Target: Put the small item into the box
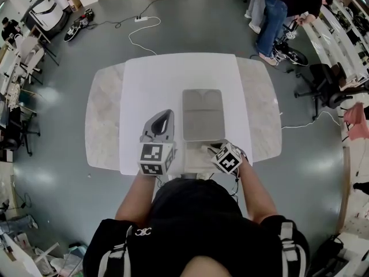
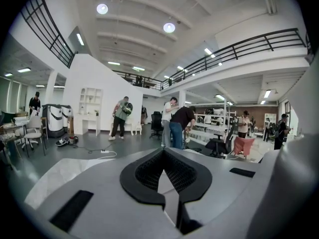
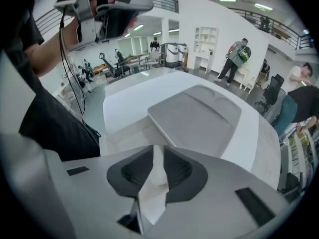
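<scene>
A flat grey box (image 1: pixel 203 115) with its lid down lies in the middle of the white-covered table (image 1: pixel 138 85); in the right gripper view the grey box (image 3: pixel 194 118) is just beyond the jaws. My right gripper (image 1: pixel 210 149) is at the table's near edge, in front of the box's near right corner. In its own view the right gripper (image 3: pixel 158 148) is shut on a small white item (image 3: pixel 156 176) that fills the gap between its pads. My left gripper (image 1: pixel 166 115) points away from me just left of the box. In its own view the left gripper (image 2: pixel 163 153) is shut and holds nothing.
The marble tabletop (image 1: pixel 104 120) shows on either side of the white cover. Beyond the far edge a white cable (image 1: pixel 141 36) lies on the floor, and people (image 1: pixel 271 13) stand at the far right. A black office chair (image 1: pixel 326 85) is to the right.
</scene>
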Motion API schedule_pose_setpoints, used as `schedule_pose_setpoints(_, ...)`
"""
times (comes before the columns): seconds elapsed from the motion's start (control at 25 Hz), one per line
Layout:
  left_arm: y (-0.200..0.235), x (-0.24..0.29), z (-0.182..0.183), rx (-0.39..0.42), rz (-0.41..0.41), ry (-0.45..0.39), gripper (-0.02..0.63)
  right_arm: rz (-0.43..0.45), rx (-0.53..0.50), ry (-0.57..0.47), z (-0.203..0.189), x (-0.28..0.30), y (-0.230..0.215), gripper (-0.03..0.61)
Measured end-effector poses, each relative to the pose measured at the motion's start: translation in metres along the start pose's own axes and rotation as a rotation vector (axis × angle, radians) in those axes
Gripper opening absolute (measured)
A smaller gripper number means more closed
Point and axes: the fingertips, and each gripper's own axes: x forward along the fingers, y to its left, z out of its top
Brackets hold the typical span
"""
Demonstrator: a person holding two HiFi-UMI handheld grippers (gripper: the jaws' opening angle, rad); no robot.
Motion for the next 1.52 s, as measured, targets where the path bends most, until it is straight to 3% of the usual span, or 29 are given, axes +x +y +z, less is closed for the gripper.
schedule_pose_setpoints(0.32, -0.01, 0.01, 0.006, 0.013, -0.04, -0.007, 0.012, -0.185, 0.166, -0.312, 0.05, -0.057, -0.04, 0.014)
schedule_pose_setpoints(1.0, -0.046, 0.026, 0.022, 0.044, -0.097, -0.039, 0.012, -0.666, 0.368, -0.913, 0.114, -0.243, -0.101, 0.012)
schedule_pose_setpoints(1.16, -0.054, 0.025, 0.028, 0.048, -0.097, -0.056, 0.012, -0.732, 0.374, -0.971, 0.11, -0.265, -0.104, 0.012)
schedule_pose_setpoints(1.52, -0.052, 0.019, 0.03, 0.047, -0.089, -0.073, 0.012, -0.75, 0.391, -0.979, 0.105, -0.263, -0.105, 0.012)
